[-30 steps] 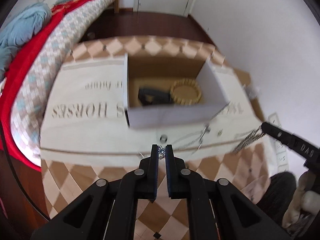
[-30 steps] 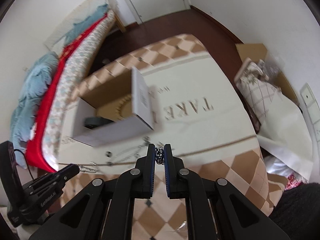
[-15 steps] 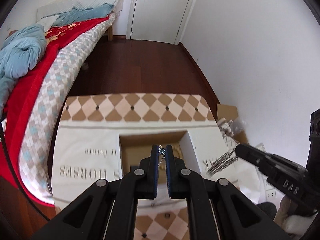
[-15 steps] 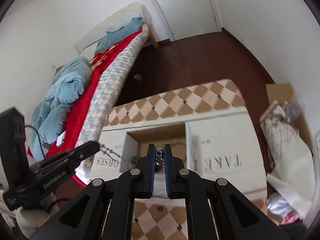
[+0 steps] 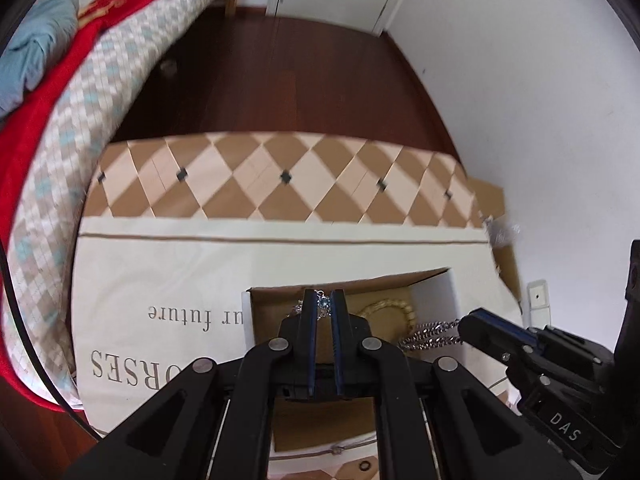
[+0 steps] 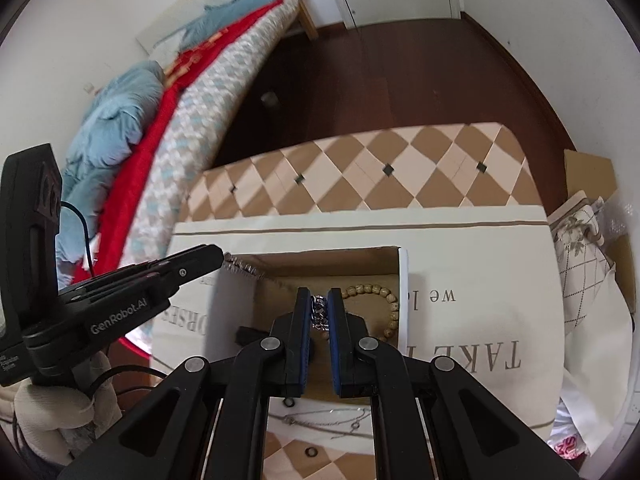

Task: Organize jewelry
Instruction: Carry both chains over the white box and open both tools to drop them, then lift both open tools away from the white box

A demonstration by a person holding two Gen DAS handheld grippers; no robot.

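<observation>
Both grippers hold one silver chain necklace over an open cardboard box [image 5: 436,288] [image 6: 403,280]. My left gripper [image 5: 324,306] is shut on the end with a blue stone pendant [image 5: 323,303]. My right gripper [image 6: 319,312] is shut on the chain [image 6: 319,314]. The chain [image 5: 430,334] hangs between them, and also shows in the right wrist view [image 6: 248,269]. A wooden bead bracelet [image 6: 380,304] [image 5: 390,310] and a dark item [image 6: 250,334] lie in the box.
The box sits on a cream printed cloth [image 5: 160,280] over a checked table [image 5: 280,184]. Another thin chain [image 6: 324,420] and small rings [image 6: 310,451] lie on the cloth near me. A bed [image 5: 52,92] is at the left, a wall at the right.
Both grippers lifted the necklace off the cloth and carried it forward over the box; it now hangs over the box interior.
</observation>
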